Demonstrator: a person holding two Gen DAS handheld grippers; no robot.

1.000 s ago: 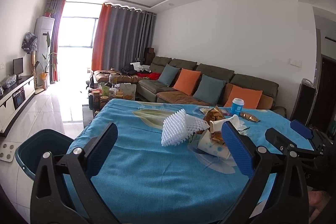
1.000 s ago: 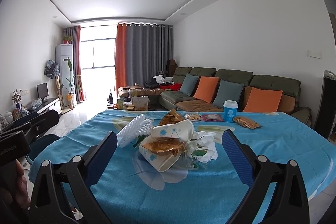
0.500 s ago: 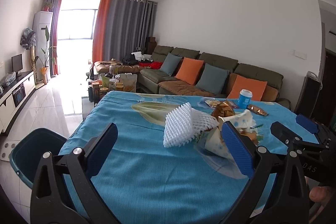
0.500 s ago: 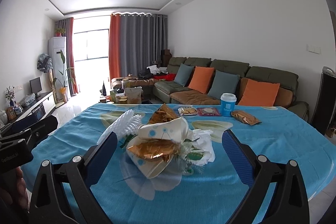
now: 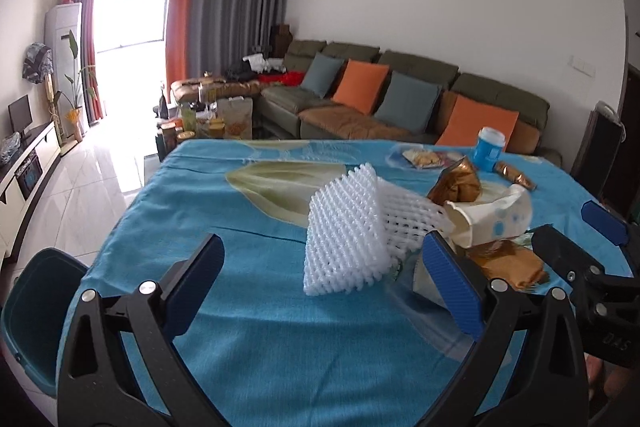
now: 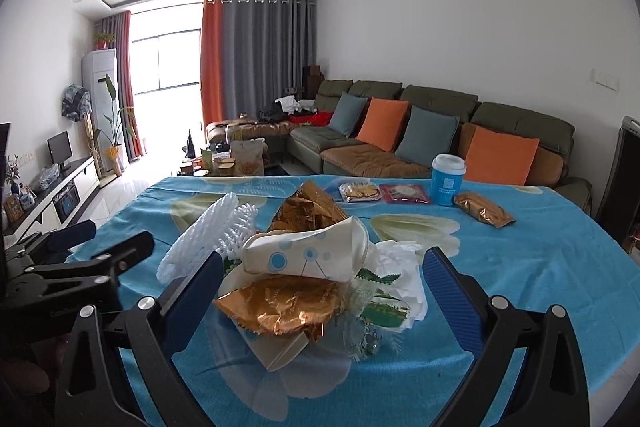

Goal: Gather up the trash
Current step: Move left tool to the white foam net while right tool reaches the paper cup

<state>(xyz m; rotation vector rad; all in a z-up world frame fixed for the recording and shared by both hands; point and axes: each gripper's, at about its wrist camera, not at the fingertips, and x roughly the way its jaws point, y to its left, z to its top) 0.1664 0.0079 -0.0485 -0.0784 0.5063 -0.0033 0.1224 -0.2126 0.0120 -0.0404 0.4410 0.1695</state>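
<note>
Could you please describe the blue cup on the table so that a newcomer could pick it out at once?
Start at the table with the blue cloth and look to its far edge, in front of the sofa's orange cushion. The blue cup stands there upright with a white lid, beside a gold packet; the crushed cup in the nearer litter pile is cream and lies on its side.

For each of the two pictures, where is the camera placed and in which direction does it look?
Left wrist view: sits on the left claw, faces the sofa across the blue-clothed table; white foam fruit net between its open fingers; right claw at the right edge.
Right wrist view: sits on the right claw, same direction; gold foil wrapper between its open fingers; left claw at the left edge.
Shared: the net, crushed white paper cup, blue lidded cup.
</note>
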